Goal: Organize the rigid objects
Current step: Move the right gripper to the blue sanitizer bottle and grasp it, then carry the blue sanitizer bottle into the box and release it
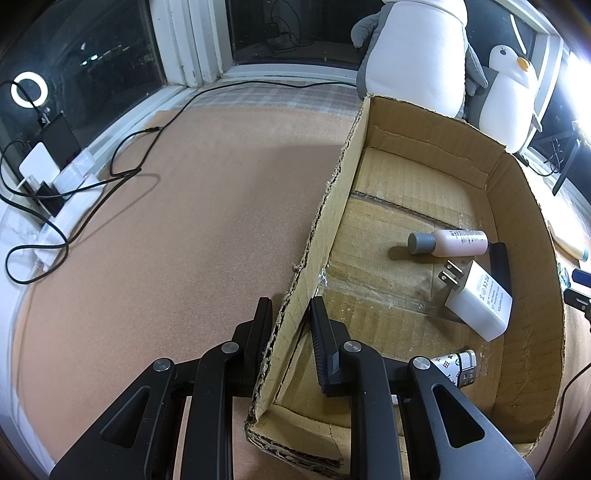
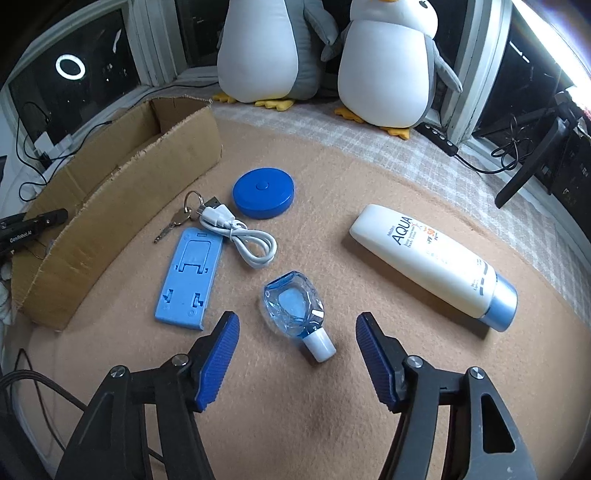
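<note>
Clear blue glass bottle with white cap: flat on the tan felt mat — right of the brown cardboard box.
Right gripper: jaws apart, straddling it, untouched.
Left gripper: clamped on the box's side wall.

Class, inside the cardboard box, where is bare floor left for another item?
The brown cardboard box is bare along its far wall and left side. It is crowded at the right, around the pink bottle, white plug charger and patterned tube.

Two plush penguins chilling by the dark window, ring light reflected, black cable snaking over the tan blanket.
</note>
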Tool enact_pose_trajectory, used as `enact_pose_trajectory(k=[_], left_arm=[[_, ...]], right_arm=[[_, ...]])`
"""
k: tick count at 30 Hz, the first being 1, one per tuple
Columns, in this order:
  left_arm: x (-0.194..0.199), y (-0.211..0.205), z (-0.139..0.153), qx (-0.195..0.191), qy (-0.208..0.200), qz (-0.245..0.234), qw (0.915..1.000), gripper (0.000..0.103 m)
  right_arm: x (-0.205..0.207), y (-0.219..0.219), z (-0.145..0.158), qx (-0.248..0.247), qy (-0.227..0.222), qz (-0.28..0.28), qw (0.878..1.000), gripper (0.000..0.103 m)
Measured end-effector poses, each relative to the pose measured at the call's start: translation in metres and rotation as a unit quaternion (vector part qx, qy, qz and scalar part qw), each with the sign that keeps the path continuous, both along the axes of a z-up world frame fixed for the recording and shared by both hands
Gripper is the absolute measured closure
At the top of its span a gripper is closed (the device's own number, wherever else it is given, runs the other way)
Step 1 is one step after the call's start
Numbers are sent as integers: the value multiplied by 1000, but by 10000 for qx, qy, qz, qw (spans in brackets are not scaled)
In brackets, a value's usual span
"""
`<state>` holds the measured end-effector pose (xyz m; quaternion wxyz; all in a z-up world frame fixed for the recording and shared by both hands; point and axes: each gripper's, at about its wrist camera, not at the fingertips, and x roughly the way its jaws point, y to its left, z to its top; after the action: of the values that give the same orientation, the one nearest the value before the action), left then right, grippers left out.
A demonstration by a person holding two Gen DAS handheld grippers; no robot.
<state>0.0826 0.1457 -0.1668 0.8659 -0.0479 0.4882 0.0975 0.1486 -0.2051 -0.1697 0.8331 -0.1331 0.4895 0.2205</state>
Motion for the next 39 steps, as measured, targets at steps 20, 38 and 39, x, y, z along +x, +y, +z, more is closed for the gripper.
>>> enact_pose_trajectory(k=[20,38,39], left_arm=[[0,-1,0,3,1,8,10000,84],[0,-1,0,12,-1,2,10000,84],[0,-1,0,11,-1,2,10000,84]], right_arm=[[6,2,-9,181,121,-113,9997,74],[-27,37,56,609,-361,282,9971,74],[-30,44,60,645,-391,357,9965,74]])
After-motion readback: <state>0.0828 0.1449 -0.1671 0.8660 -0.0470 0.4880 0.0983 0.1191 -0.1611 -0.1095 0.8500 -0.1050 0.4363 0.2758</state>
